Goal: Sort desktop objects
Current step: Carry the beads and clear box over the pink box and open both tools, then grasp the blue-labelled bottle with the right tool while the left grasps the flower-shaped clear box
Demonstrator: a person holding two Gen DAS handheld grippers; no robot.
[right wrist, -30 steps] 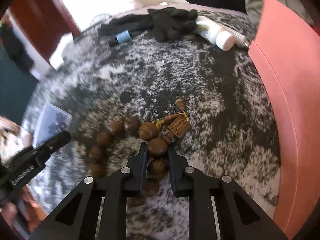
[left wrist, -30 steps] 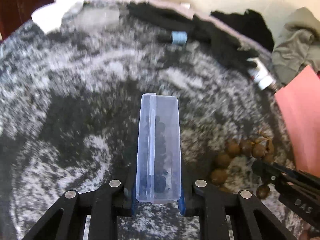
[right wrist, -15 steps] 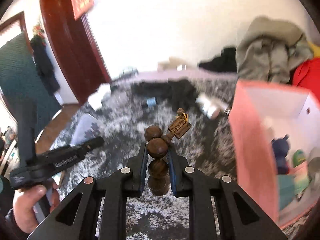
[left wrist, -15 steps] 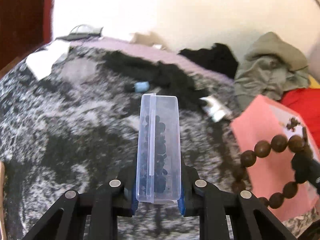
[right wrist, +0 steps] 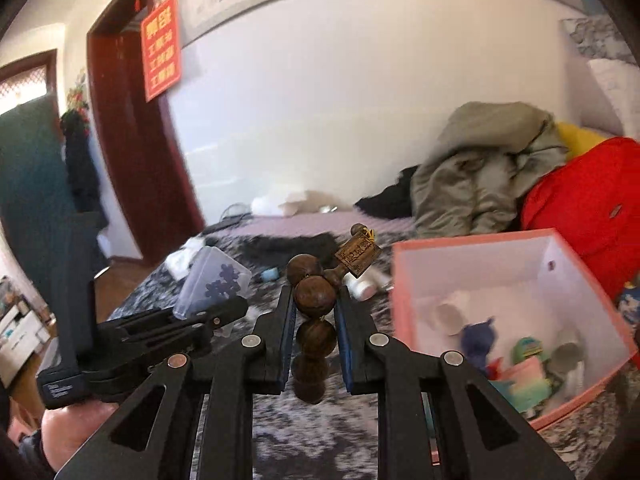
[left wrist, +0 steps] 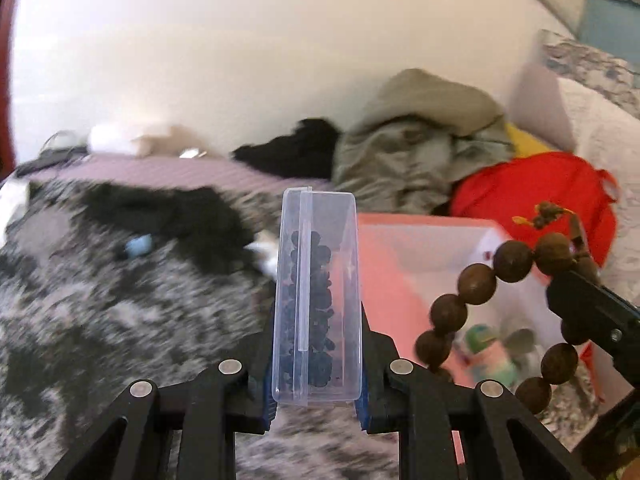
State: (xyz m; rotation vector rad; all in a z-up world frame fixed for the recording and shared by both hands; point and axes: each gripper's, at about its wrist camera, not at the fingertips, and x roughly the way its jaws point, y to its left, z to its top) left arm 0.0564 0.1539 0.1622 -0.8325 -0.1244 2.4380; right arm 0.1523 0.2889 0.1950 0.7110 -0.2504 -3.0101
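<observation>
Two hand-held grippers in view, both loaded and now raised off the speckled grey-black blanket (left wrist: pixel 100 320); one second ago both sat low over it, bracelet still lying on the fabric. Left hand-held gripper (left wrist: pixel 318 360) clamped on one clear plastic case (left wrist: pixel 318 300) of small dark beads, held upright on edge. Right hand-held gripper (right wrist: pixel 314 316) clenched on one wooden bead bracelet (right wrist: pixel 314 294); nine beads countable in left view, loop hanging free in the air, carved tag (right wrist: pixel 357 256) uppermost. Bracelet now beside the open pink box (right wrist: pixel 516 240), which was only an edge before; interior now visible, several small items inside, count unclear. One red wall sign (right wrist: pixel 160 48), yellow characters, not legible. Tag carving unreadable. Left view motion-blurred.
</observation>
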